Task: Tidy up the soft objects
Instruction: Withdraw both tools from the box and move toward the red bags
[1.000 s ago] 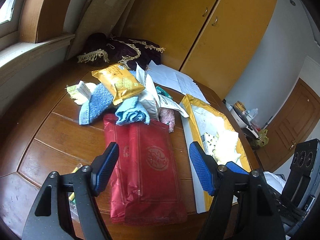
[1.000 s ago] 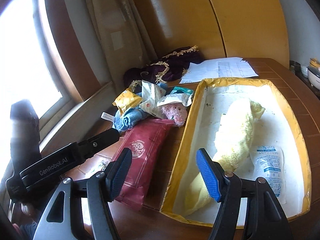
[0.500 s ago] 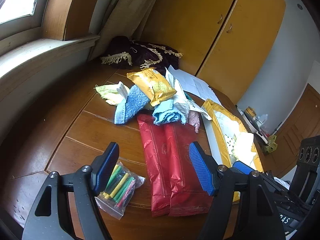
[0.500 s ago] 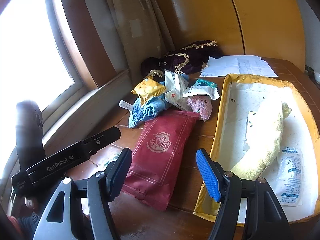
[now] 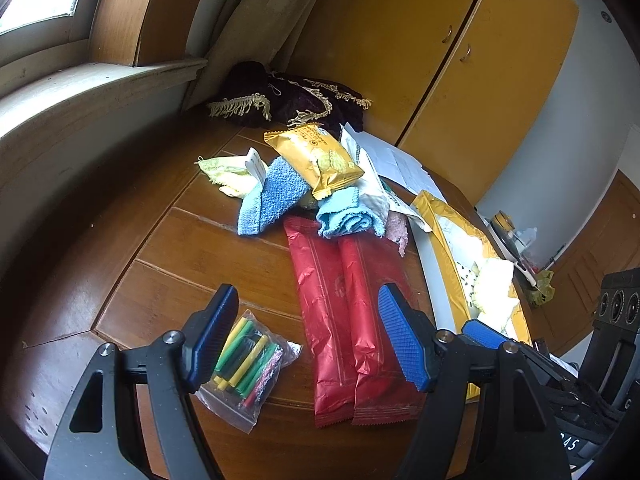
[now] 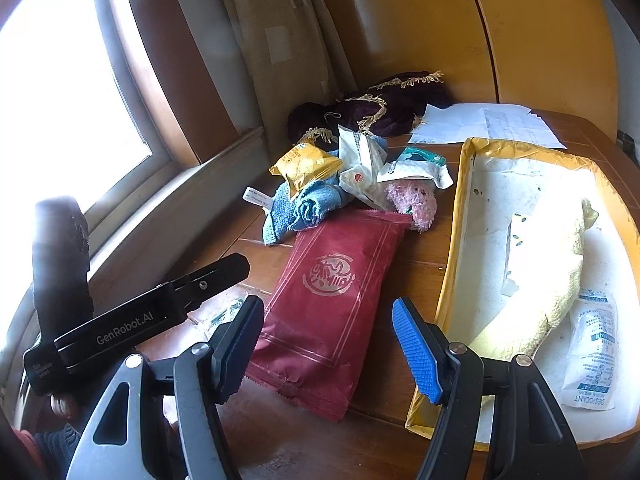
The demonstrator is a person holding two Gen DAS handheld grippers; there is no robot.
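Both empty: left claw [image 5: 308, 336] gaping wide above the near edge of the brown wooden counter [image 5: 208, 248], right claw [image 6: 328, 344] equally wide over the flat dark-red foil packet [image 6: 332, 288]. Soft pile farther off: folded blue terry cloth [image 5: 272, 196], fluffy pink plush [image 6: 412, 200]. Better to reach past the packet, pinch a thick fold, lift clear, then carry right into the yellow-rimmed white tray [image 6: 448, 280].
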